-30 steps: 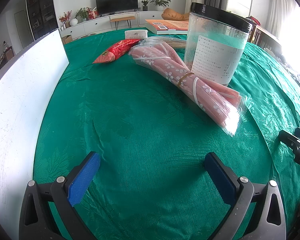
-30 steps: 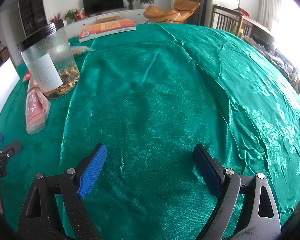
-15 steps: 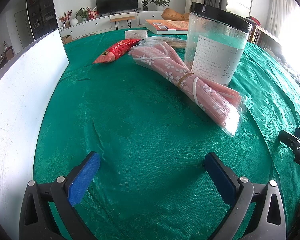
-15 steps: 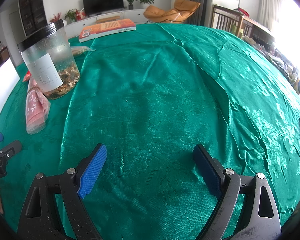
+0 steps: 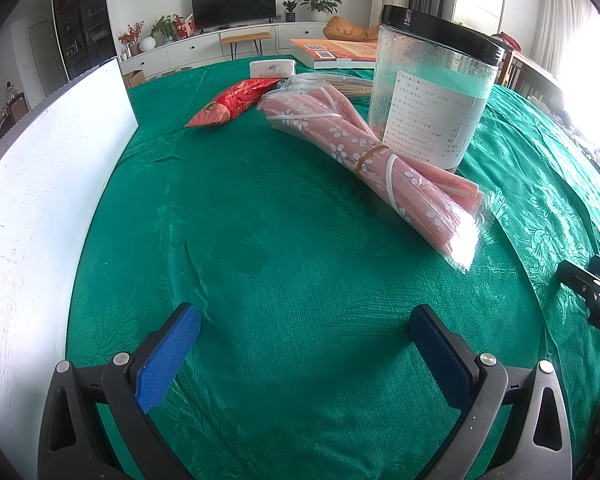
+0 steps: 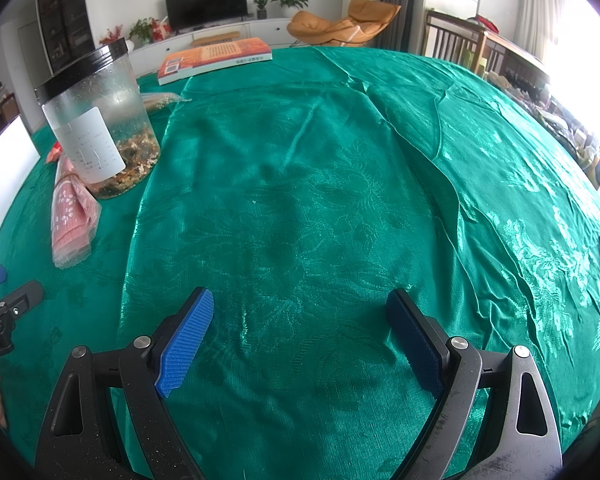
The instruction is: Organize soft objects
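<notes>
Green damask cloth (image 5: 284, 240) covers the whole table in both wrist views. In the left wrist view, a pink flowered bundle (image 5: 364, 156) in clear wrap lies in the centre right of the frame, ahead of the left gripper (image 5: 304, 316) and off to its right. The bundle's long axis runs diagonally, from upper middle down toward the right edge, and its far side touches a clear jar (image 5: 432, 96) with a black lid. A red packet (image 5: 232, 102) lies further back, upper middle, apart from the bundle. A white board (image 5: 48, 184) stands along the left edge.

In the right wrist view, the bundle (image 6: 72, 216) sits far off at the left edge, so the left gripper looks the nearer one, and it would likely need to turn to cross the bundle's length. The right gripper (image 6: 300, 312) faces bare cloth. Both grippers are spread wide, blue pads (image 5: 168, 360) apart, holding nothing and hovering just over the cloth.
</notes>
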The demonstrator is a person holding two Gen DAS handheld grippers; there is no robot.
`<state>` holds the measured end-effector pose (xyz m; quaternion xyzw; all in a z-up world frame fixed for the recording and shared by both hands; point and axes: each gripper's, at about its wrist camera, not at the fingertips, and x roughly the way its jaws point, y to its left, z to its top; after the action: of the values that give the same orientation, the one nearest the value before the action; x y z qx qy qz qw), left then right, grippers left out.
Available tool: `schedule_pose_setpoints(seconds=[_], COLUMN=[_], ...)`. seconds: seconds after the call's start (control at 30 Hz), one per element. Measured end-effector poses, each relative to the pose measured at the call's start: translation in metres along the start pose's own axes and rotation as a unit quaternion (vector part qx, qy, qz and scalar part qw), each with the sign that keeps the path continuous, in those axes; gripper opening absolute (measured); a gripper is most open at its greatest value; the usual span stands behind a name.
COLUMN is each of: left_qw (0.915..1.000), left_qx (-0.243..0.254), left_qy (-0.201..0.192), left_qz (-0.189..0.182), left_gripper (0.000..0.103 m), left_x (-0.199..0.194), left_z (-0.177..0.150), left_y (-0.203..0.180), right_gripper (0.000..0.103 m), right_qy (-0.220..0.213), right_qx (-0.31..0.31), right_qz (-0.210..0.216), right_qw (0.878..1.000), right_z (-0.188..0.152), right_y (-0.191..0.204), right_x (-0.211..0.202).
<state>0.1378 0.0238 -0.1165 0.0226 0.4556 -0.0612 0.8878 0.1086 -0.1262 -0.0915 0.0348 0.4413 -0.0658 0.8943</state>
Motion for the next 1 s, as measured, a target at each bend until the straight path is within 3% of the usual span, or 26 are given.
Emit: schedule_pose_setpoints(seconds=[0.67,0.8,0.87,0.93,1.0], left_qw=[1.0000,0.9997,0.9999,0.9999,0.9999], left_qx=[0.007,0.009,0.015,0.013,0.013], left_qy=[0.007,0.022,0.004,0.001,0.001], left_qz=[0.000,-0.002,-0.006,-0.009,-0.005], left_gripper=[0.103,0.103,0.103,0.103,0.103], left_x=[-0.001,-0.015,-0.023,-0.027,-0.026], left_z=[-0.001,-0.019,-0.033,-0.037,-0.037], left_y=[-0.001,0.003,0.007,0.010,0.009], right_gripper=[0.091,0.091,0.090,0.089,0.088], right_qy=[0.000,0.000,-0.008,-0.022,-0.033], right_qx=[0.000,0.001,0.005,0.021,-0.036], right_qz=[0.000,0.002,0.026,0.114,0.148], right_qw=[1.000,1.000,1.000,0.993,0.988], right_z=[0.000,0.000,-0.001,-0.002,0.005], right_y=[0.000,0.000,0.000,0.008,0.043], right_x=[0.000,0.000,-0.004,-0.014,-0.022])
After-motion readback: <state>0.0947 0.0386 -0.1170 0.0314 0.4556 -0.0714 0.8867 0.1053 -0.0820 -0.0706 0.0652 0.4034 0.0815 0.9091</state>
